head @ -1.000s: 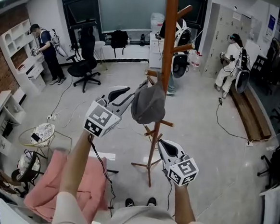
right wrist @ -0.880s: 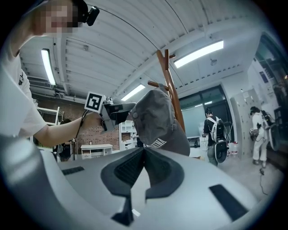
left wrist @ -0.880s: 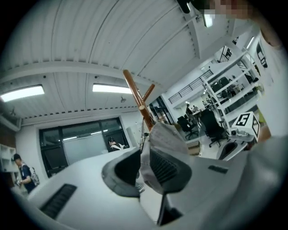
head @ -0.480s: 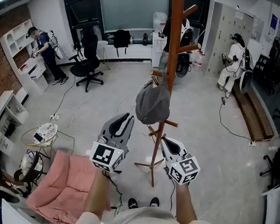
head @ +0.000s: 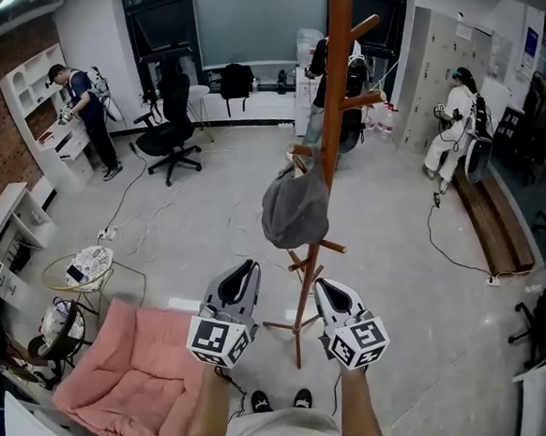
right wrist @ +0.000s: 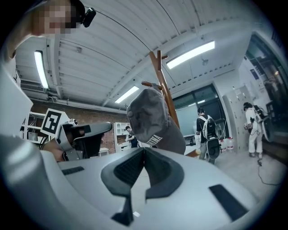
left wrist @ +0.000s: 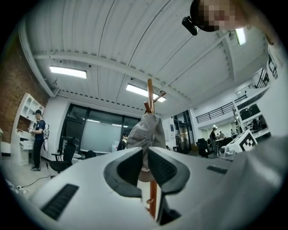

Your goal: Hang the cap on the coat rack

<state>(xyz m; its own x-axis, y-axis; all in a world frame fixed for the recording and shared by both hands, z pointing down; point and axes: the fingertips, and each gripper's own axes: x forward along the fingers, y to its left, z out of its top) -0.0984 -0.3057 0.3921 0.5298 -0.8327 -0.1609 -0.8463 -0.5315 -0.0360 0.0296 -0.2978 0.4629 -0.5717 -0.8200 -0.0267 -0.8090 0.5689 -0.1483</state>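
A grey cap point(head: 295, 209) is seen hung on a wooden coat rack point(head: 332, 95), beyond and above both pairs of jaws and clear of them. The left gripper point(head: 241, 271) and the right gripper point(head: 329, 292) are held low on either side of the pole, jaws closed tip to tip with nothing between them. The peg bearing the cap is hidden by its crown — and in the left gripper view the lower pole is glimpsed only through the slit below the tips.

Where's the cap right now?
In the head view, the cap hangs from a peg on the left side of the coat rack, midway up its pole, above and clear of the left tool and right tool.
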